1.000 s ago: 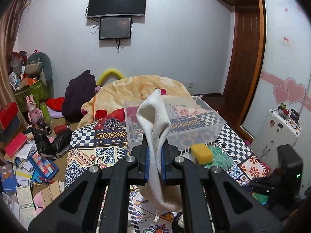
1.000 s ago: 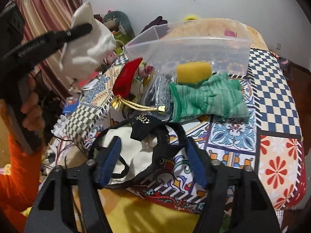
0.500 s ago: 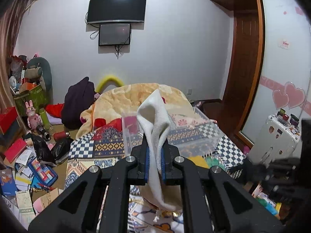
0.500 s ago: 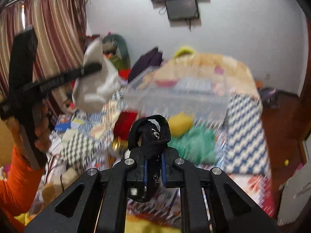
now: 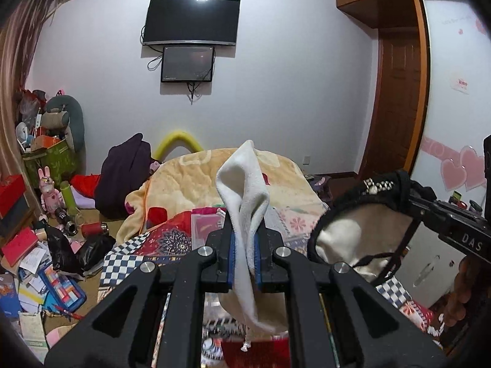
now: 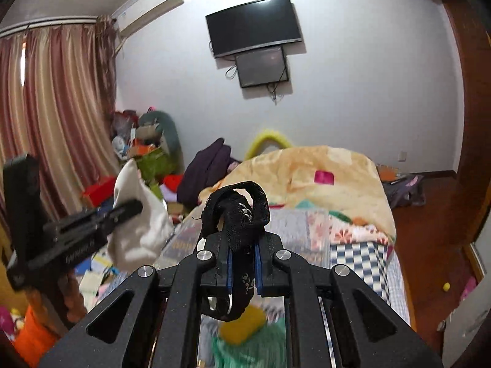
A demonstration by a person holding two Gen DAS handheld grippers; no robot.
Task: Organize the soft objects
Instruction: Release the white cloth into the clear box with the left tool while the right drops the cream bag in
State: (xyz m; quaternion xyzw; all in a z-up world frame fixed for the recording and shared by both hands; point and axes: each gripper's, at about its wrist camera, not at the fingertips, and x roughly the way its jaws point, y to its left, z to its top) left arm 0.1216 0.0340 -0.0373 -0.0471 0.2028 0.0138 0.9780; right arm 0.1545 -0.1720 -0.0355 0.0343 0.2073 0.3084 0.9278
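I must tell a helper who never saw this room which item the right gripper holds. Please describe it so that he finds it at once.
Above the bed, right of the white cloth in the left gripper, the right gripper pinches a black strappy garment. Its cream inner lining and black edging set it apart.

Home bedroom: bed with peach blanket [image 5: 190,181] at centre, wall-mounted TV [image 5: 191,21] above, curtains [image 6: 55,116] left, floor clutter [image 5: 40,263] lower left.
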